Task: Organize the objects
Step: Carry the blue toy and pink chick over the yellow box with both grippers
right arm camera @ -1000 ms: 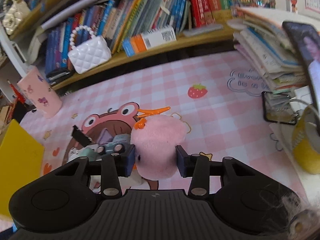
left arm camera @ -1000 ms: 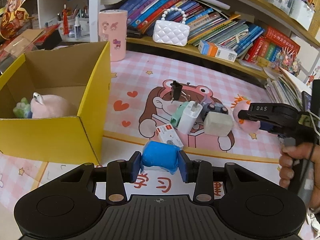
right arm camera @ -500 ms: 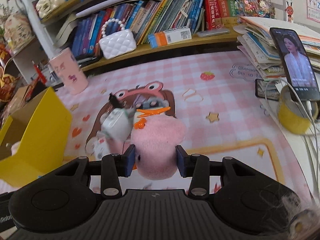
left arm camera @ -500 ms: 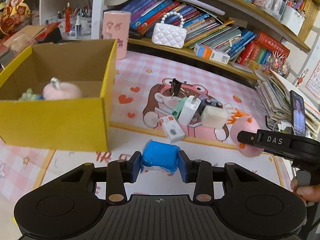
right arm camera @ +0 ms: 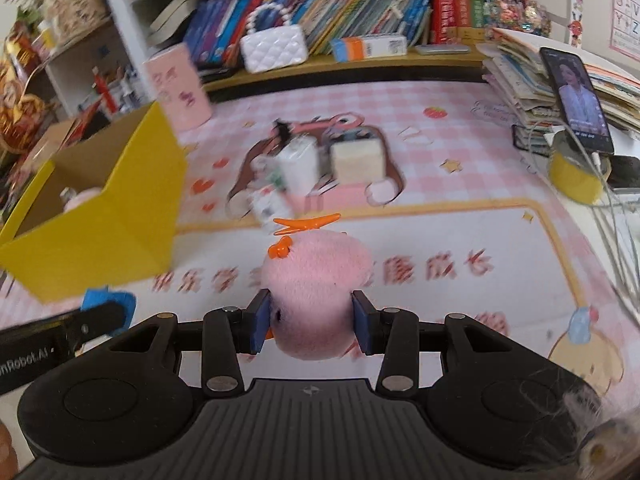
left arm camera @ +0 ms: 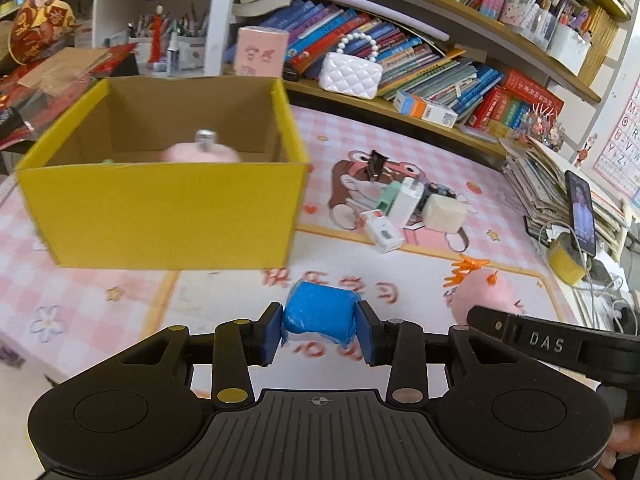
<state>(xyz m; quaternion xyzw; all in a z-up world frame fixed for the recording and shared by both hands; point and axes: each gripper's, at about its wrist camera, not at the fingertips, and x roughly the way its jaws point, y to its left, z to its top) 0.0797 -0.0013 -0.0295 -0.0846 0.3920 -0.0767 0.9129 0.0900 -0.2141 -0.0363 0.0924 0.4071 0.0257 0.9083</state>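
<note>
While the left gripper clamps a blue block, the right gripper, marked "DAS", clamps a pink plush beside the yellow box.

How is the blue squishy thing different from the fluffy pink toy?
The blue lump is smooth and plain blue; the pink plush toy is fuzzy with orange bits on top. The blue lump sits in the left gripper; the pink plush toy sits in the right gripper. The pink plush toy looks rounder and bulkier. Both are squeezed between closed jaws, above the mat.
</note>
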